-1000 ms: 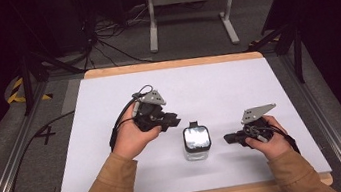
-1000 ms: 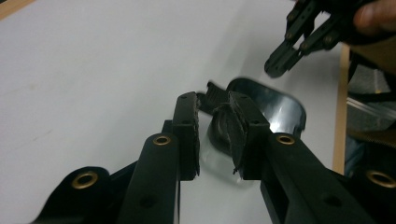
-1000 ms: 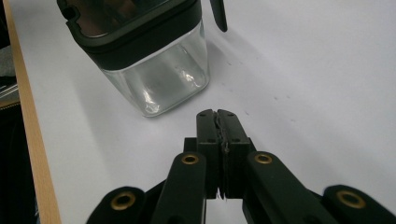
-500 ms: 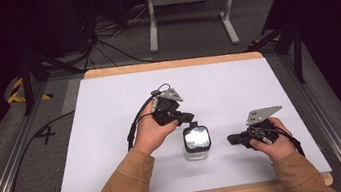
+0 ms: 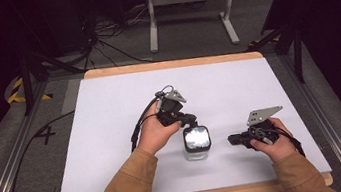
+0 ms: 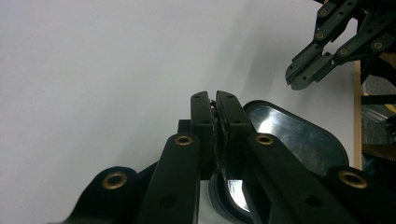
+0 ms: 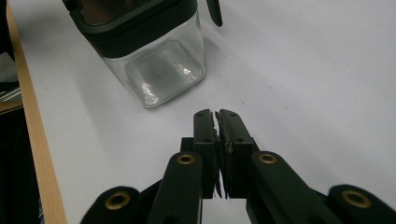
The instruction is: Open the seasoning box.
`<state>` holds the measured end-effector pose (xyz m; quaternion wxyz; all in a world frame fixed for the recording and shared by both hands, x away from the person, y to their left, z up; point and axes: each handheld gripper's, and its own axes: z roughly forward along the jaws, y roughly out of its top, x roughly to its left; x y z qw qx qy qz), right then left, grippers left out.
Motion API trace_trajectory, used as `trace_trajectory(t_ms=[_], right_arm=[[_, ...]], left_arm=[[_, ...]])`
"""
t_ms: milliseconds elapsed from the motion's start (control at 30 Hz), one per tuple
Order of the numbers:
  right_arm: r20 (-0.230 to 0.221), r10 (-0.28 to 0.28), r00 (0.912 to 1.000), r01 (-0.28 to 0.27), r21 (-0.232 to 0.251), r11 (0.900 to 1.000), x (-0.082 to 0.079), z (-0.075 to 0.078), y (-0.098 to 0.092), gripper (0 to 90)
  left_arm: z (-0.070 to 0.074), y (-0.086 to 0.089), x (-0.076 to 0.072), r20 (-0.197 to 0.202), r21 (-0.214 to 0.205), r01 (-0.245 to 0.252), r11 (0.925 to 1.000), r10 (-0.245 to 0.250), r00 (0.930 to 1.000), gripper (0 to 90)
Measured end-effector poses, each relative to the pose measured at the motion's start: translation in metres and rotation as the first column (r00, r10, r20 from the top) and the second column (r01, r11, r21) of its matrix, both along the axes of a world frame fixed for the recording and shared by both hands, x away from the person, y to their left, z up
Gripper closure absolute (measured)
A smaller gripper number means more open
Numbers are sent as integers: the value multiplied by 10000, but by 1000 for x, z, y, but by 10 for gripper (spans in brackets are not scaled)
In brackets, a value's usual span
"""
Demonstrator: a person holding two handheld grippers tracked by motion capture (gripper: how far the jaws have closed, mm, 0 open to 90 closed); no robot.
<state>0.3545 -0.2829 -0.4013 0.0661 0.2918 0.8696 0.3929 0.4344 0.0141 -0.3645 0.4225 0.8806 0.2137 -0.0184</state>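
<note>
Meanwhile, at lower centre of the high view, we rest our closed left gripper (image 5: 188, 120) on the lid of the glass jar (image 5: 197, 144); right gripper (image 5: 232, 139) waits closed beside it, lid unopened.

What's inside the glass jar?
The jar looks empty through its clear wall; its black lid is on. The corners under the rim stay hidden.

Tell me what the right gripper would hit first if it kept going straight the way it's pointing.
Most likely the glass jar. The right gripper, jaws shut, points slightly right of the jar across bare white table, so it might clip the jar's near corner or just miss; depth is hard to judge.
</note>
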Motion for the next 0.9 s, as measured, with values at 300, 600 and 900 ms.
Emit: trace_trajectory(t_ms=[300,600,900], right_arm=[[19,18,10000,-18,-18,10000,-1,0,1,864],[38,82,10000,-82,-23,10000,-3,1,2,864],[68,221,9997,-221,-4,9998,-4,1,6,864]], left_arm=[[-1,0,1,-153,-119,-83,9999,81,9999,869],[-3,1,4,-380,-257,-308,9992,298,9988,868],[-4,2,5,-647,-374,-288,9989,264,9976,869]])
